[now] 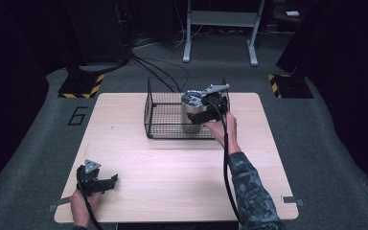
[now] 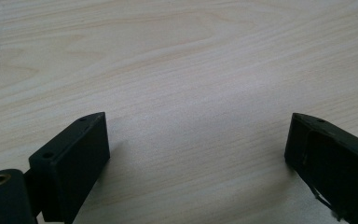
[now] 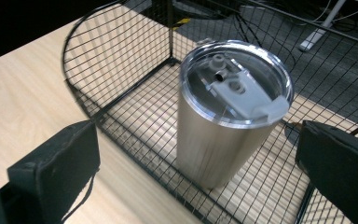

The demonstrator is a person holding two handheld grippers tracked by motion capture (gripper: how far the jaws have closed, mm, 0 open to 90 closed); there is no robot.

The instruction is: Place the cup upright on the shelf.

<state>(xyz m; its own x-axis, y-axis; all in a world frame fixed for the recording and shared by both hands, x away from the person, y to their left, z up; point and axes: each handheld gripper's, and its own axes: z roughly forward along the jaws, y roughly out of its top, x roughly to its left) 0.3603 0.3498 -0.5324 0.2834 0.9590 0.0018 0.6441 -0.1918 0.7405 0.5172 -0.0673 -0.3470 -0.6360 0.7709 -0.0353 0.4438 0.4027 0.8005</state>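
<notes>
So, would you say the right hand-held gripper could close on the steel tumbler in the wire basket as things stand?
Probably yes. The right hand-held gripper is open, its jaws on either side of the tumbler, which stands upright in the wire basket. The basket's top is open, and nothing seems to block the way.

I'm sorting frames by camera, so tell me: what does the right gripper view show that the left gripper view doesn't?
Right gripper view alone: a steel tumbler with a clear lid standing upright inside a black wire basket, with floor cables beyond the mesh. Left gripper view alone: bare wood grain with the jaws' shadow on it. Both share the light wooden table and two black jaws set wide apart, gripping nothing.
</notes>
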